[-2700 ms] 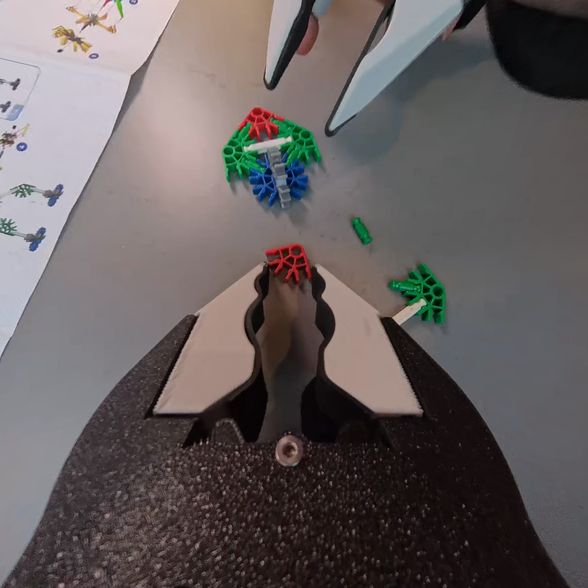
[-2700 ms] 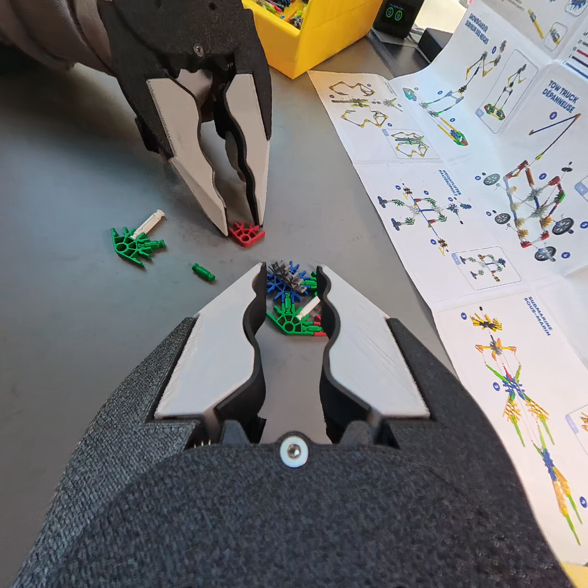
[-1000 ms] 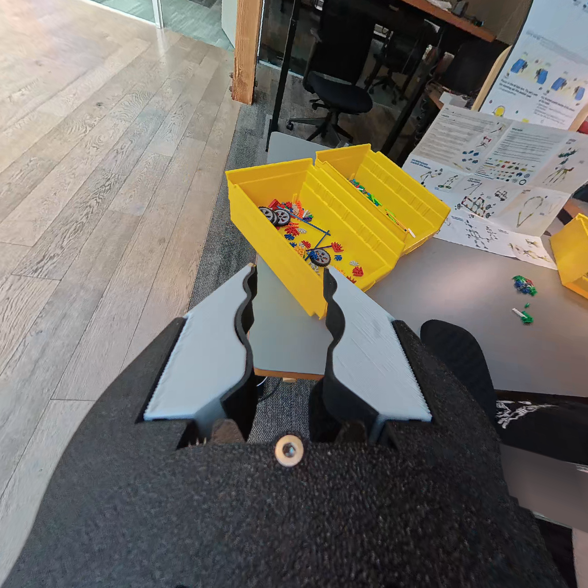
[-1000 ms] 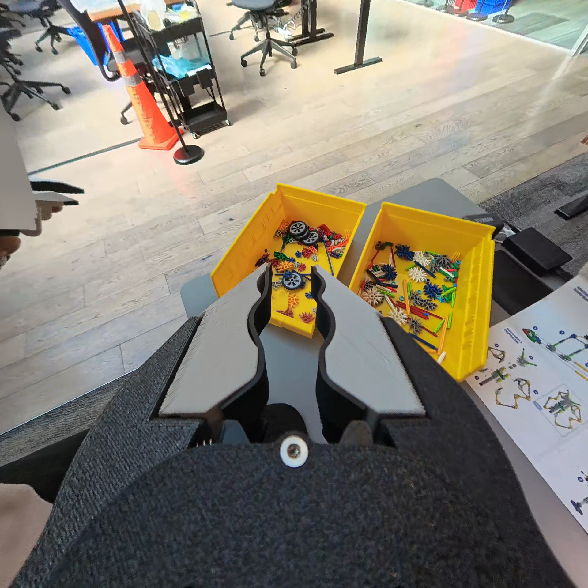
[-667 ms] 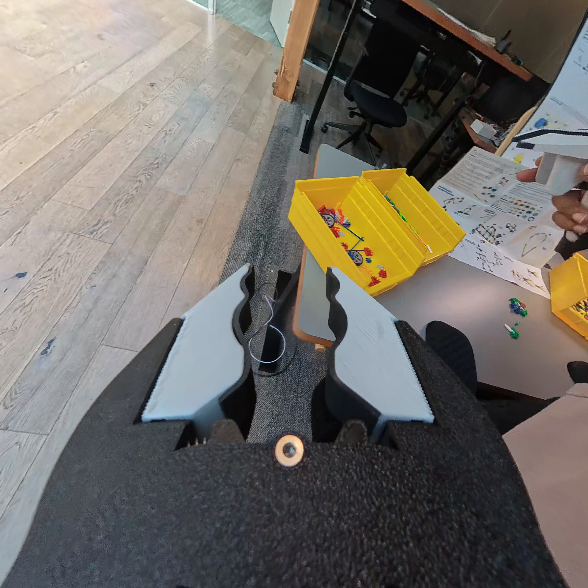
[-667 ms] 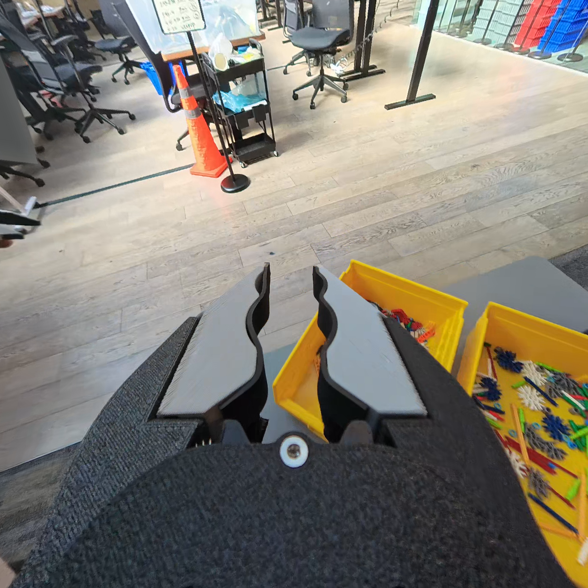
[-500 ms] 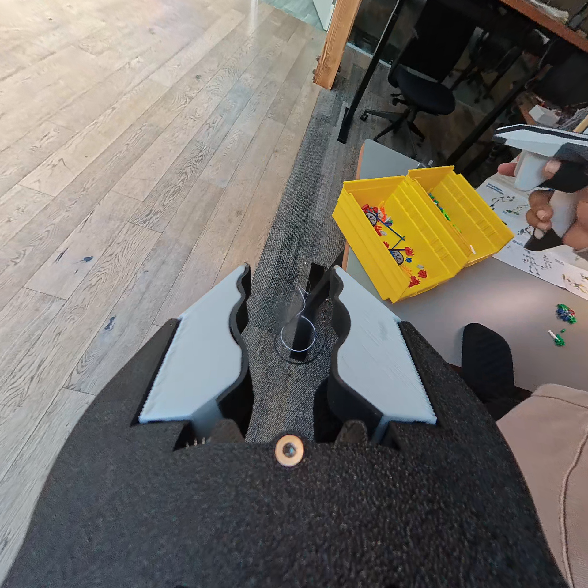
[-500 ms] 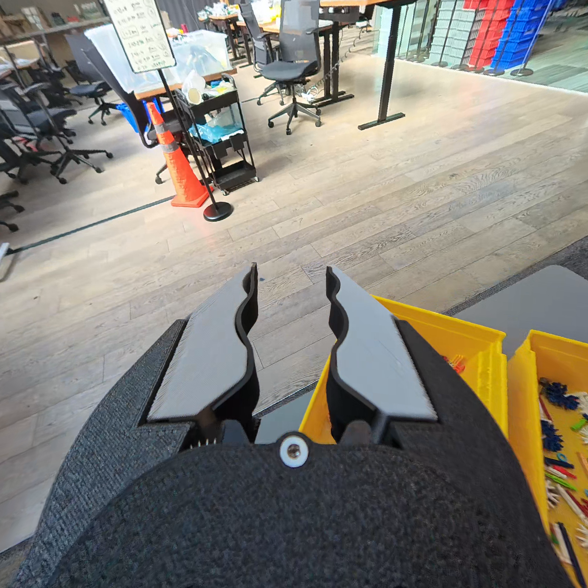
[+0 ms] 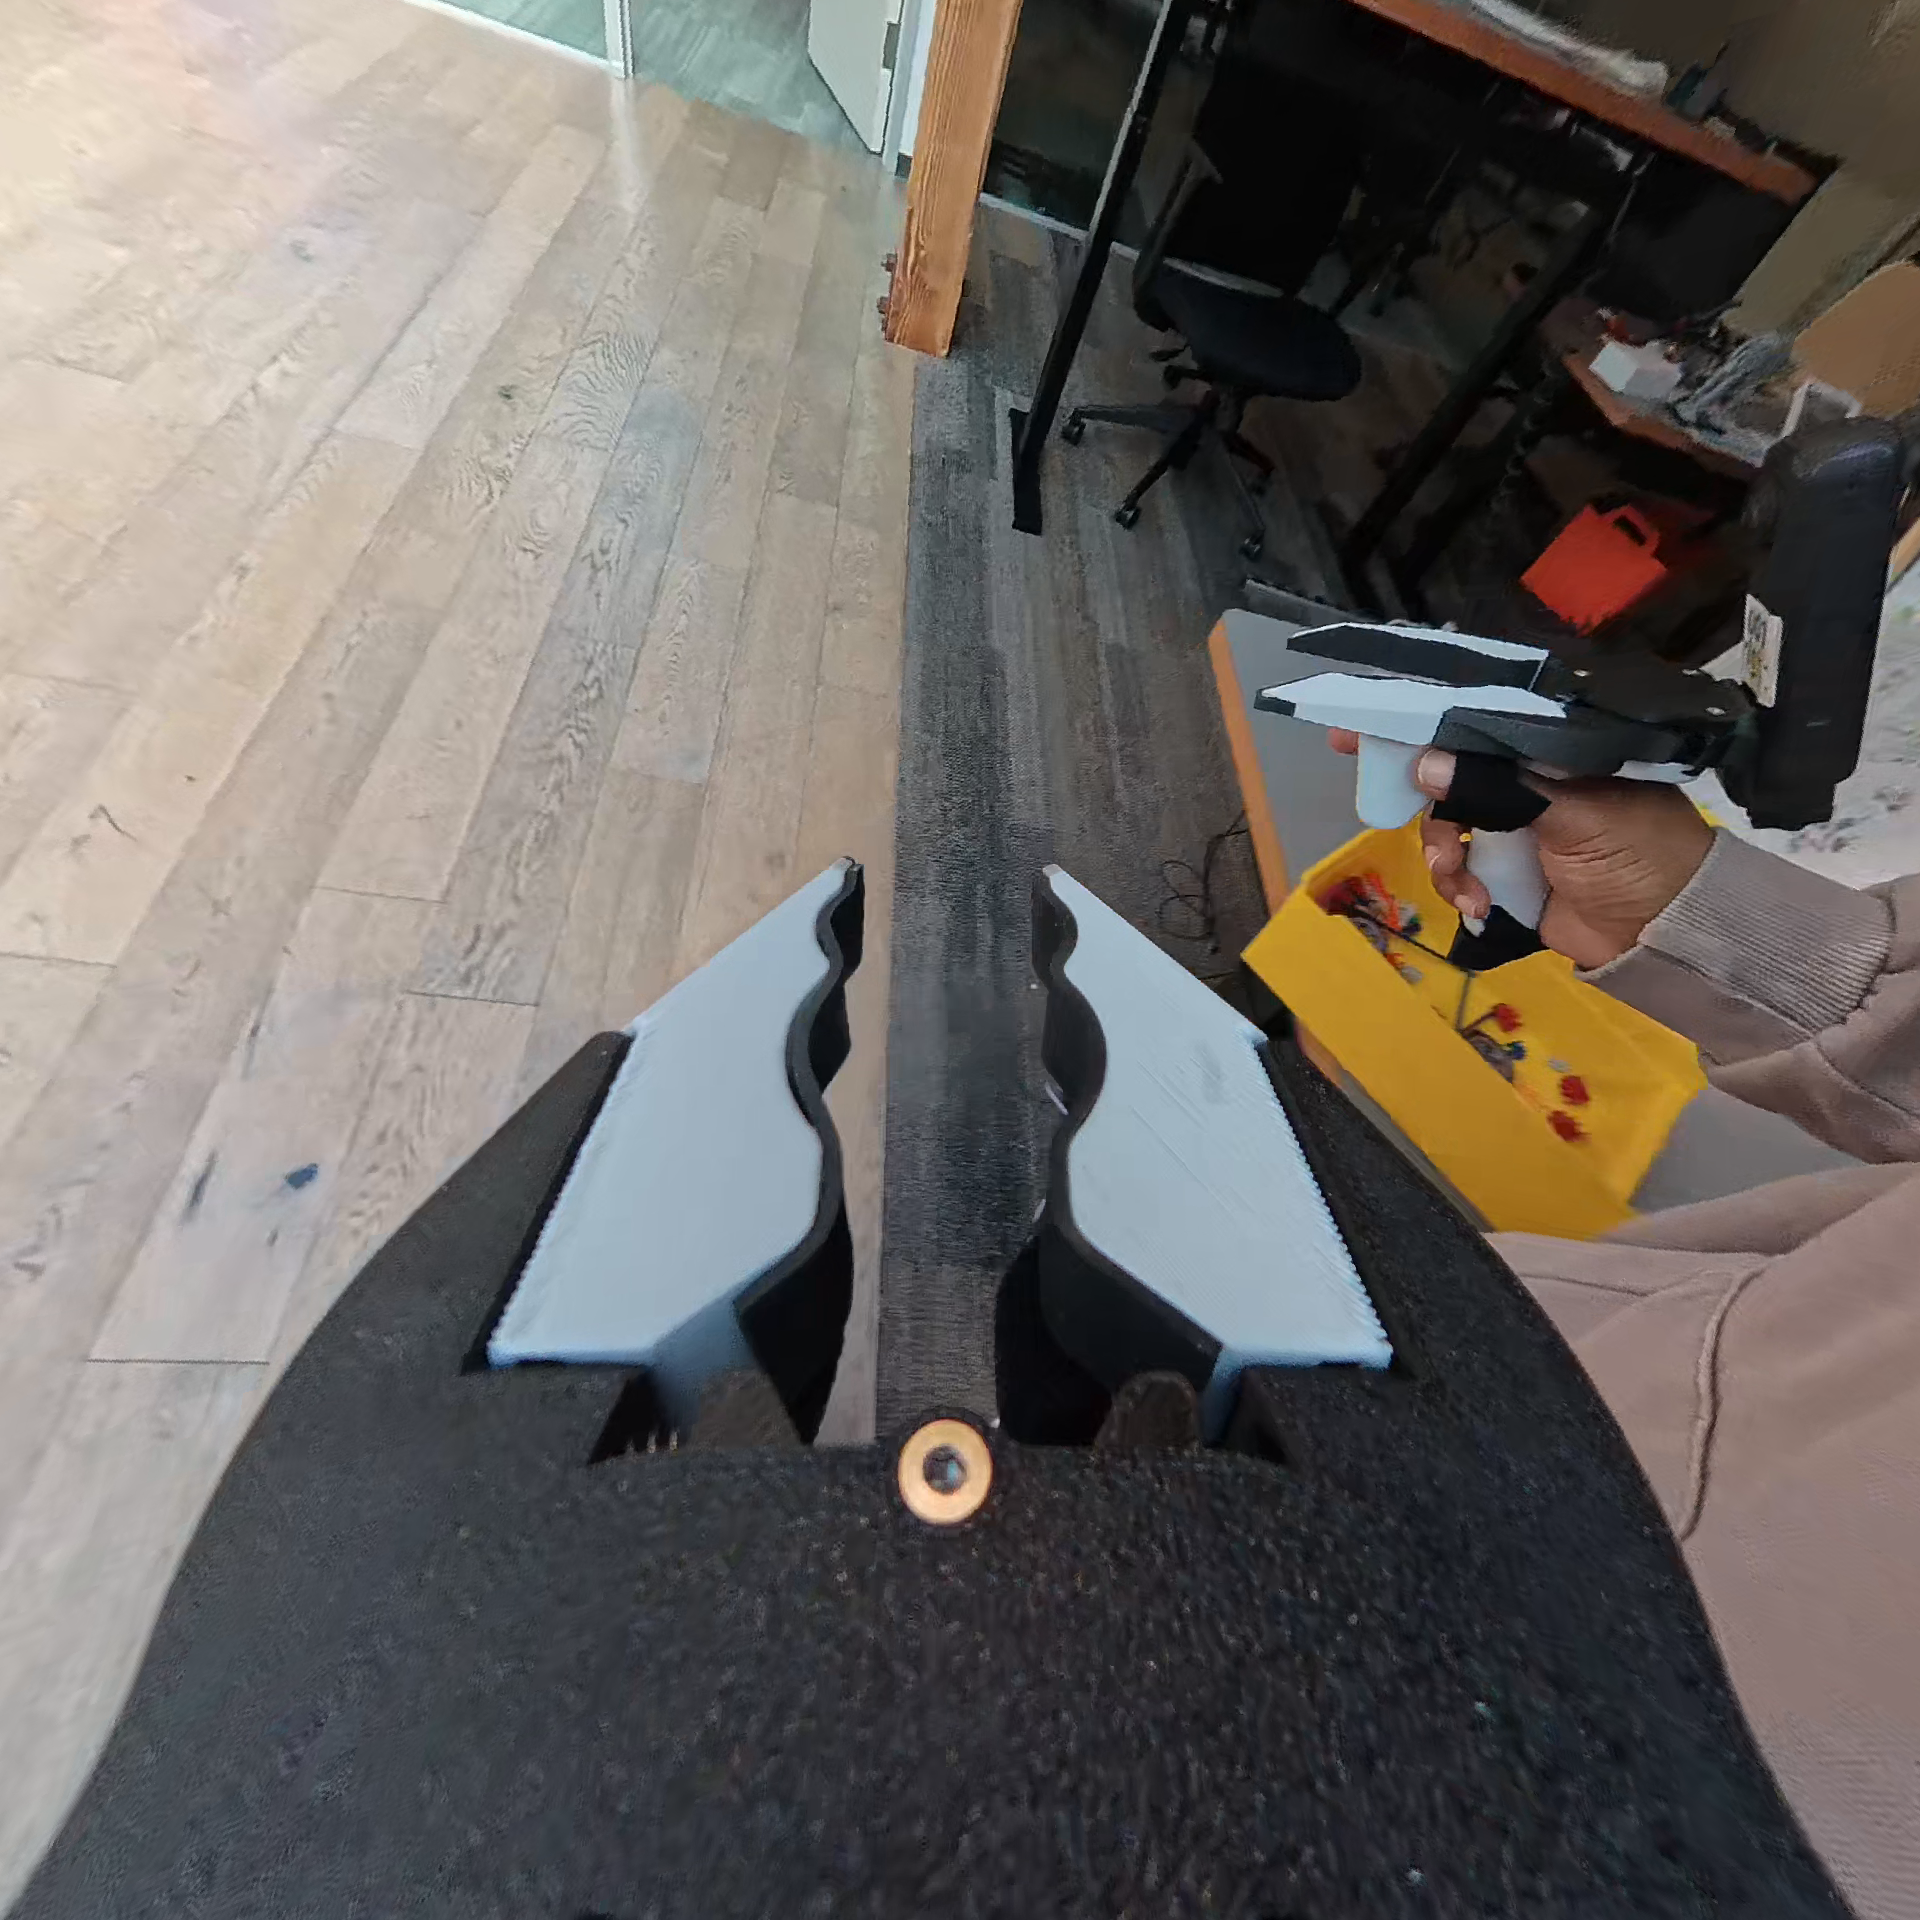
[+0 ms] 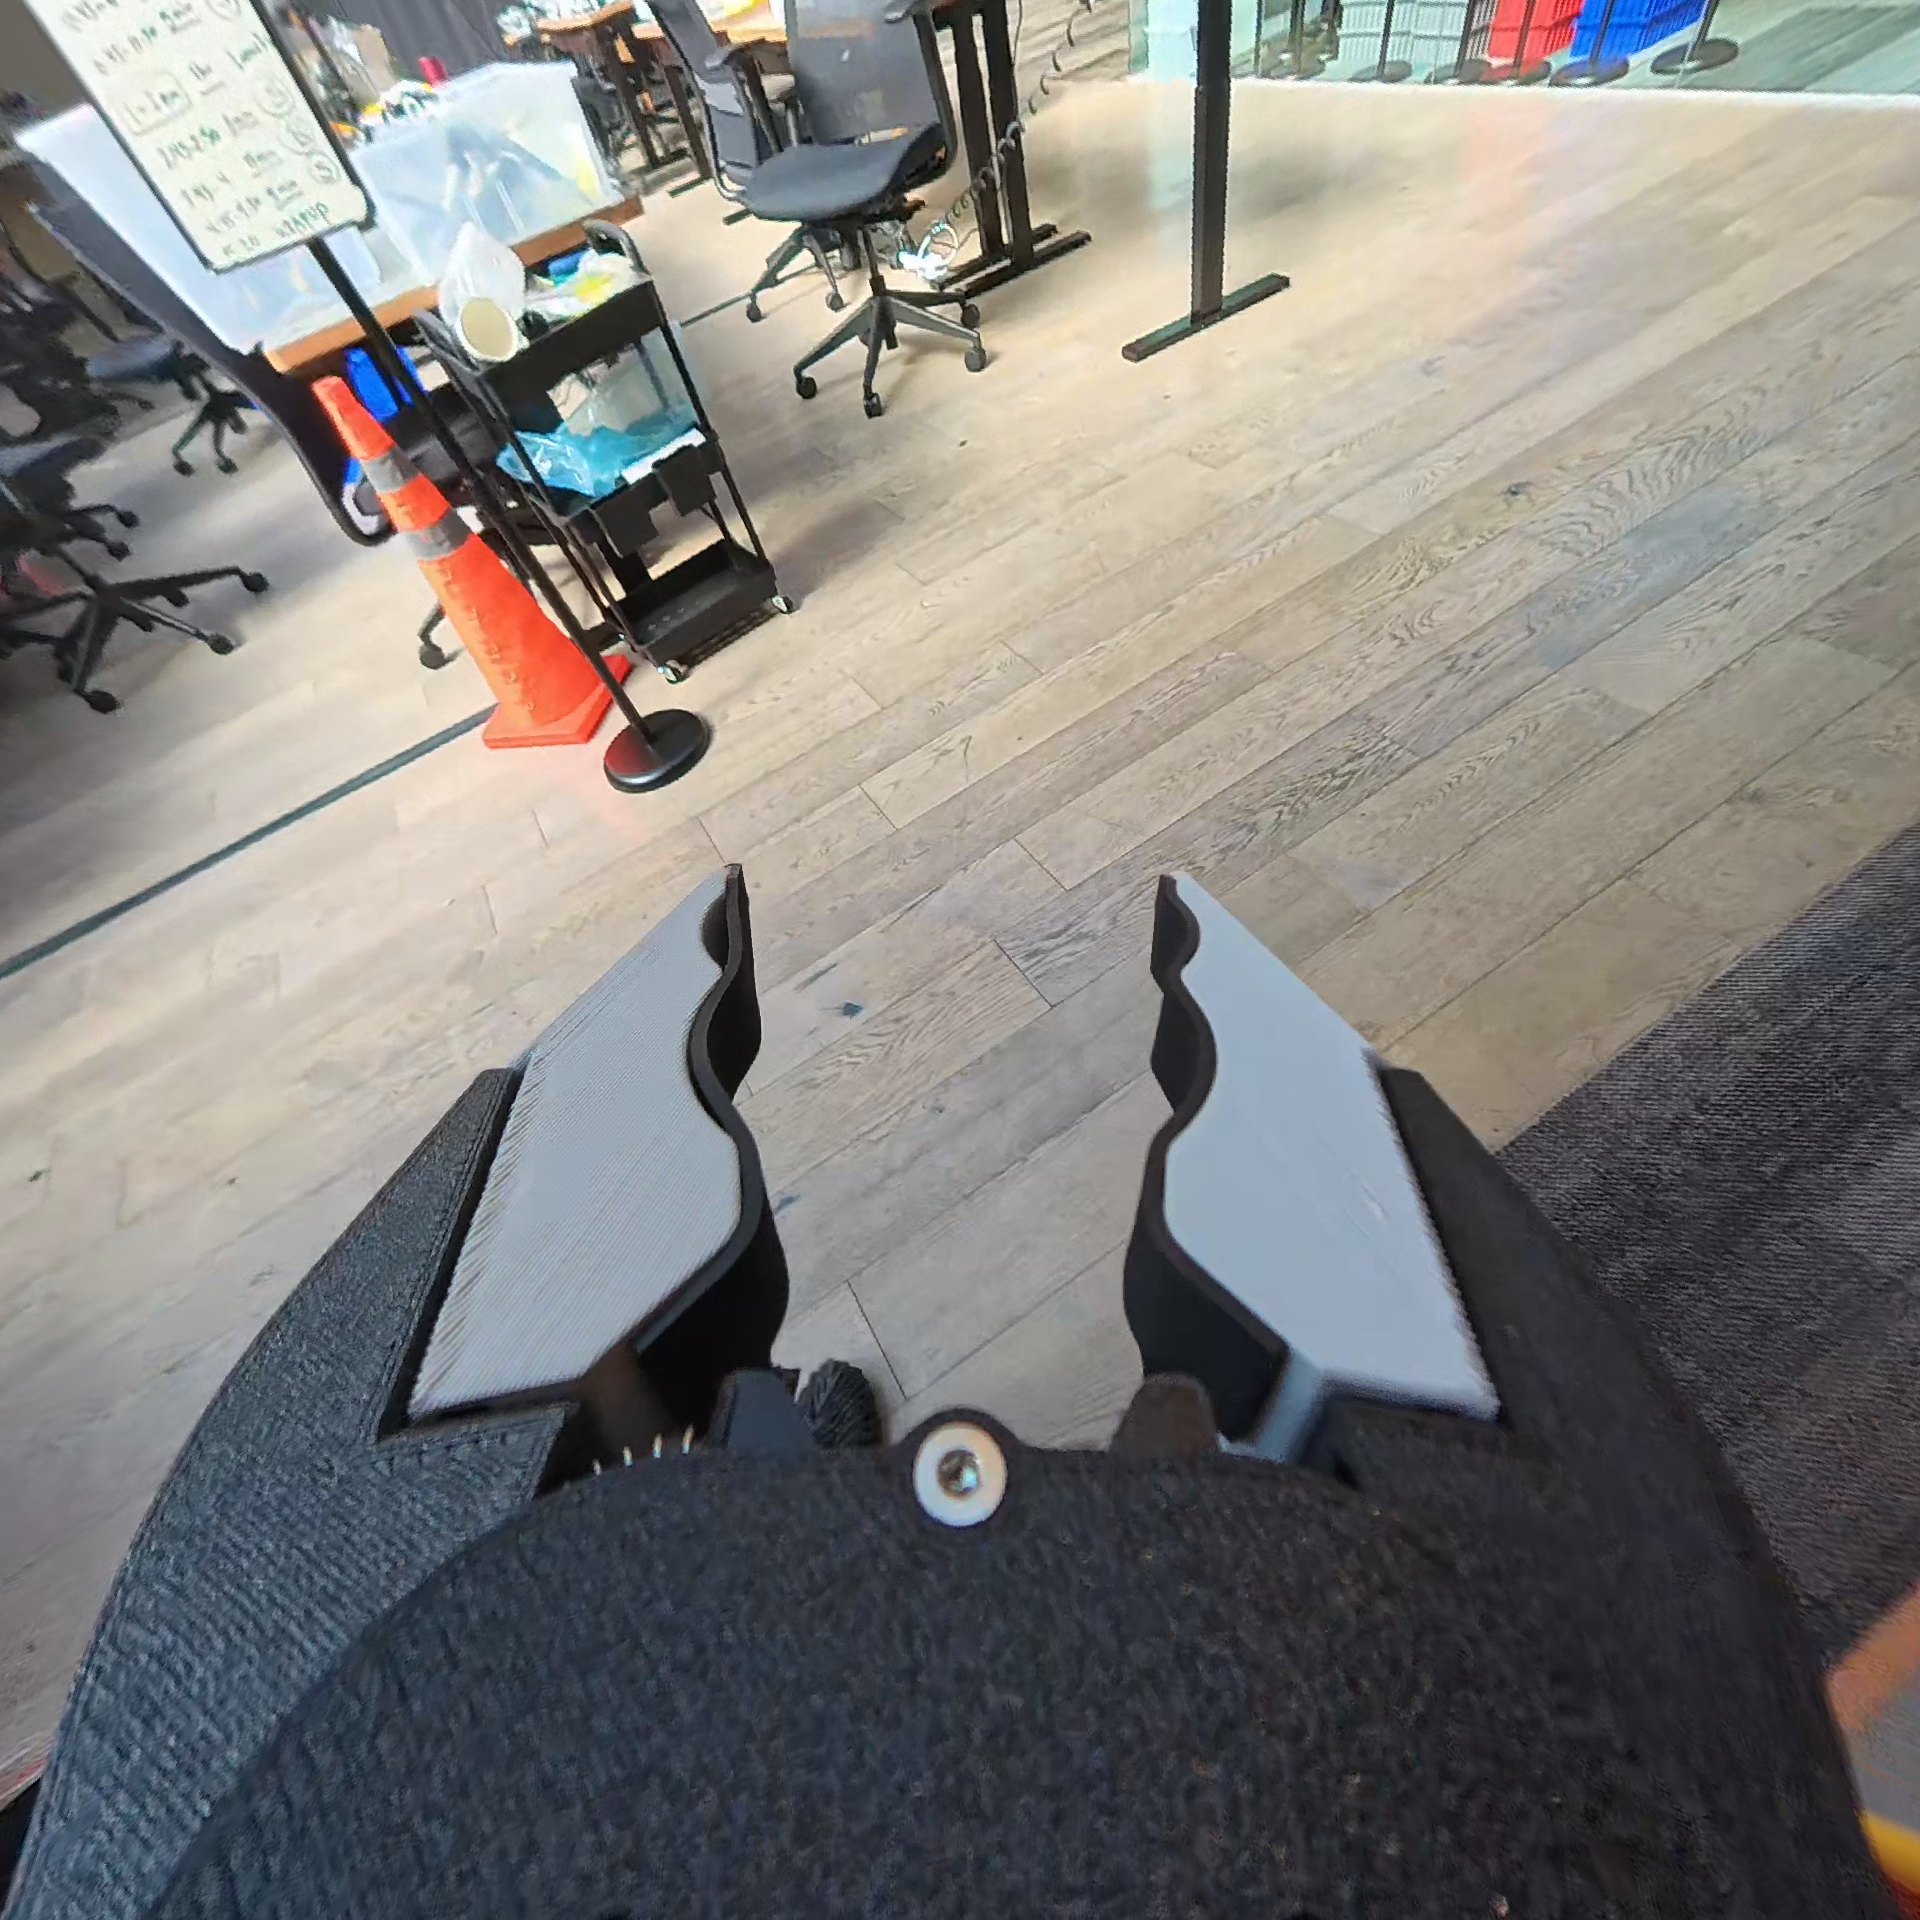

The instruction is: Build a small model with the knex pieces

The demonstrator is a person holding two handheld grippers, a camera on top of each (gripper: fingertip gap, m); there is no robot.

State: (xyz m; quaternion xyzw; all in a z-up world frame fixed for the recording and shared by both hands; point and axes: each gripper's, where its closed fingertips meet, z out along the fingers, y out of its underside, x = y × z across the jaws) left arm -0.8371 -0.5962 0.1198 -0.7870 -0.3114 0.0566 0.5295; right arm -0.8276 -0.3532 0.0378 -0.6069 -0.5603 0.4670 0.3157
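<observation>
The left gripper (image 9: 948, 883) hangs in the air with nothing between its fingers, which stand a moderate gap apart. It points out over a strip of dark carpet (image 9: 966, 644) and the wooden floor (image 9: 364, 468), away from the desk (image 9: 1262, 707). To its right, the right gripper (image 9: 1283, 673) shows side-on, held by a hand (image 9: 1558, 852) in a beige sleeve (image 9: 1766, 966), above the near end of a yellow bin (image 9: 1455, 1101) of small coloured construction pieces. That bin sits at the desk's edge.

In its own view the right gripper (image 10: 948, 883) is spread wide and holds nothing. It faces the open floor (image 10: 1351, 520), with an orange cone (image 10: 488, 613), a black cart (image 10: 623, 468), a sign on a stand (image 10: 197, 125) and office chairs (image 10: 862, 166) well beyond it. Grey carpet (image 10: 1766, 1091) lies at the right.

Both grippers are well clear of anything they could grasp; the nearest thing to either is the yellow bin beneath the right one. The frames look slightly smeared, so the grippers may be in motion, though that is not certain.

The likely hazards are plain ones. With both cameras turned off the desk, a blind swing could knock the bin, which sits close to the edge and could tip its pieces onto the carpet. The two grippers are also near enough to each other that they could collide.
</observation>
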